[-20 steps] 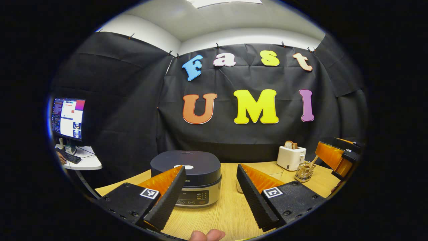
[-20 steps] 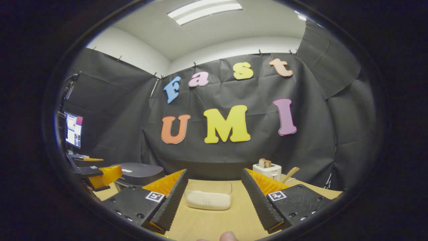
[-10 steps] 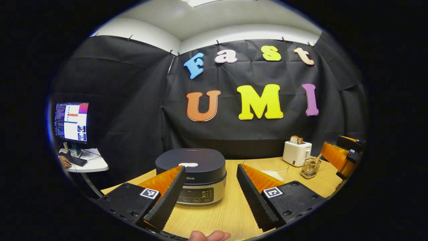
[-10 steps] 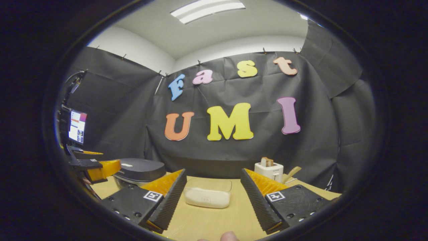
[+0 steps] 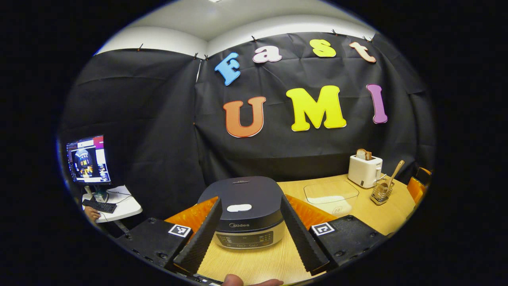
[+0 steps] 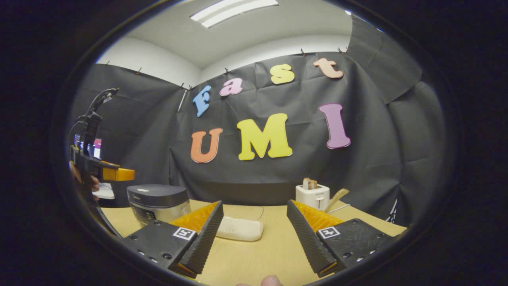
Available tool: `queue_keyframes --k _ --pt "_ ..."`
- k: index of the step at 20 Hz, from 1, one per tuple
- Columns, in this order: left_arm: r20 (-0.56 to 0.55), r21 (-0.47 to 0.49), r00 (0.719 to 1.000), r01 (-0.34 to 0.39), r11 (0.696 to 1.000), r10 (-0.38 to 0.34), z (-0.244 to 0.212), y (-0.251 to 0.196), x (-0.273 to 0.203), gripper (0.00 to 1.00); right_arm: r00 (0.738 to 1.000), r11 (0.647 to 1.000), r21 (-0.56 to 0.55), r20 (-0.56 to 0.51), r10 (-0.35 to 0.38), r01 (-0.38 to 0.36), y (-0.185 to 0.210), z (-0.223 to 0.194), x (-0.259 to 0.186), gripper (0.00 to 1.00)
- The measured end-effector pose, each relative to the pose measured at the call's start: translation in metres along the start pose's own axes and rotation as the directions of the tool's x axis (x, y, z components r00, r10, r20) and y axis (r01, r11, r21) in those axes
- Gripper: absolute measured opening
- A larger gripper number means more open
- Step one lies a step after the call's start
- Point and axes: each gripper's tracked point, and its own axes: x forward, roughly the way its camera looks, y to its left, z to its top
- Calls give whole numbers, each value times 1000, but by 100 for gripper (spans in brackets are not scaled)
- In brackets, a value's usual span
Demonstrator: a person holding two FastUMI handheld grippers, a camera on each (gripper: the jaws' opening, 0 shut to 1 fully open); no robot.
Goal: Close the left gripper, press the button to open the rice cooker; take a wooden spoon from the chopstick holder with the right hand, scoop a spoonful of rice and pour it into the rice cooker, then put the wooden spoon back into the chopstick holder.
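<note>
Left gripper (image 5: 250, 226): jaws spread wide, holding nothing, poised above the front of the rice cooker (image 5: 248, 210).
Right gripper (image 6: 254, 232): jaws apart and empty, low over the bench (image 6: 274, 254).
Rice cooker: near the left end of the bench, lid down; the pale button (image 5: 239, 207) sits on top towards the front.
Handling, button: likely stiff and sprung; needs a firm downward push with closed fingertips. The cooker looks heavy enough not to slide.
Wooden spoon (image 5: 393, 172): upright and leaning in the chopstick holder (image 5: 381, 192), far right beside the toaster (image 5: 364, 171).
Handling, spoon: probably light, rigid, smooth; take the handle high. The wire holder may tip.
Rice container (image 5: 331, 194): clear, shallow, between cooker and holder.
In the way: nothing over the button.
</note>
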Motion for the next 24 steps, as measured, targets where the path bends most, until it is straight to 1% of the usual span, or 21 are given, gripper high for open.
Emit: queue_keyframes --k 1,4,5,7,8,9,11,12,13,14,15,16,17,18,19,22,23,24 --pt "-21 -5 1000 15 1000 -15 4 -1 6 92 1000 1000 5 -11 13 -13 -1 -4 0 95" --pt "-89 -17 995 38 999 -39 12 1 23 83 999 999 15 -25 40 -39 -6 -6 -2 95" --pt "-121 -23 992 37 999 -39 11 4 29 81 999 999 13 -22 43 -43 -9 -7 -2 95" --pt "-189 -38 982 23 999 -30 7 11 42 73 999 999 17 -15 47 -47 -15 -7 -3 95" --pt "-216 -41 976 13 999 -22 5 16 46 67 999 999 23 -16 49 -49 -17 -8 -3 95" --pt "-233 -31 973 -7 999 0 4 23 52 65 998 998 25 -22 50 -50 -20 -10 -3 95" --pt "-282 -10 959 -28 1000 24 -5 32 60 54 998 999 19 -33 45 -44 -26 -13 -3 95" --pt "-307 -14 951 -37 999 31 -10 36 63 42 999 999 17 -33 40 -39 -30 -11 -3 95" --pt "-328 -25 944 -46 999 35 -14 39 66 36 999 999 17 -31 36 -35 -32 -11 -4 91" --pt "-350 -47 936 -52 998 32 -21 42 68 26 999 999 19 -26 37 -36 -33 -9 -5 95" --pt "-370 -74 929 -56 996 25 -27 43 71 20 999 999 19 -25 40 -40 -33 -10 -4 91" --pt "-383 -104 924 -53 993 9 -30 42 72 12 999 999 16 -26 43 -43 -33 -10 -4 95" --pt "-398 -132 918 -48 990 -9 -34 40 73 10 999 999 13 -26 43 -43 -33 -10 -4 95" --pt "-416 -154 909 -44 987 -24 -40 37 76 5 999 999 9 -27 43 -42 -33 -10 -3 95" --pt "-431 -170 901 -32 985 -45 -45 32 77 4 999 999 6 -26 43 -43 -33 -10 -4 95" --pt "-468 -179 880 -11 984 -75 -56 26 80 3 999 999 3 -27 44 -43 -32 -12 -3 95" --pt "-460 -177 885 -6 984 -77 -54 27 84 3 999 999 3 -29 44 -44 -31 -13 -3 95" --pt "-475 -196 876 -12 980 -84 -57 27 82 3 999 999 2 -30 42 -42 -32 -14 -3 95"
